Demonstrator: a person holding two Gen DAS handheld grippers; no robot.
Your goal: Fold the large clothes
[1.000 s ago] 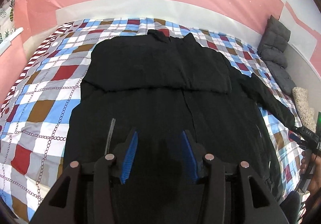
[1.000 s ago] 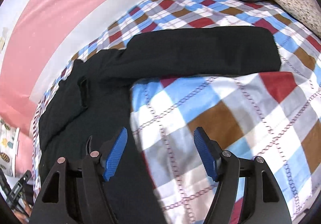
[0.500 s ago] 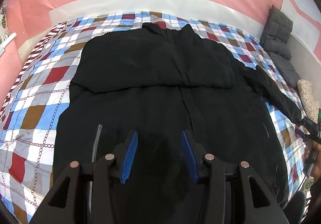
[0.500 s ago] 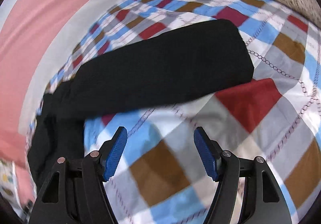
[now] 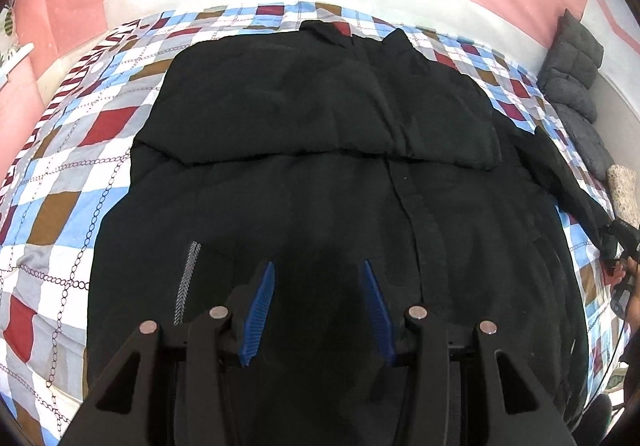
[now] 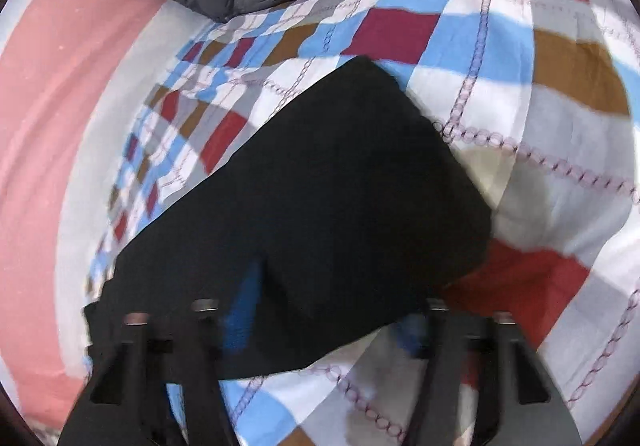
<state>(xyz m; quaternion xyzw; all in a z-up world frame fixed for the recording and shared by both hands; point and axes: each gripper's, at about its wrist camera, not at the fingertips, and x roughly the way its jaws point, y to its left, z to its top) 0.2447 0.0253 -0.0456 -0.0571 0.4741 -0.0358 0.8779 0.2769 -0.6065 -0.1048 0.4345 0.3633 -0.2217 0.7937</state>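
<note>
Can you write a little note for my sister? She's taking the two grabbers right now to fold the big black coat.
Left gripper: open, holding nothing, above the lower front of the black coat.
Right gripper: at the end of the coat's right sleeve; the picture is too blurry to tell whether it has closed.
The coat lies flat on the checkered bedspread.
Done: left sleeve appears folded across the chest.
Left: fold in the right sleeve, which is stretched out sideways, then fold the body.

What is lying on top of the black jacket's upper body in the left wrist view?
One black sleeve lies folded flat across the chest of the black padded jacket, above the open left gripper. The front it covers, and the checked bedspread beneath, stay hidden.
</note>
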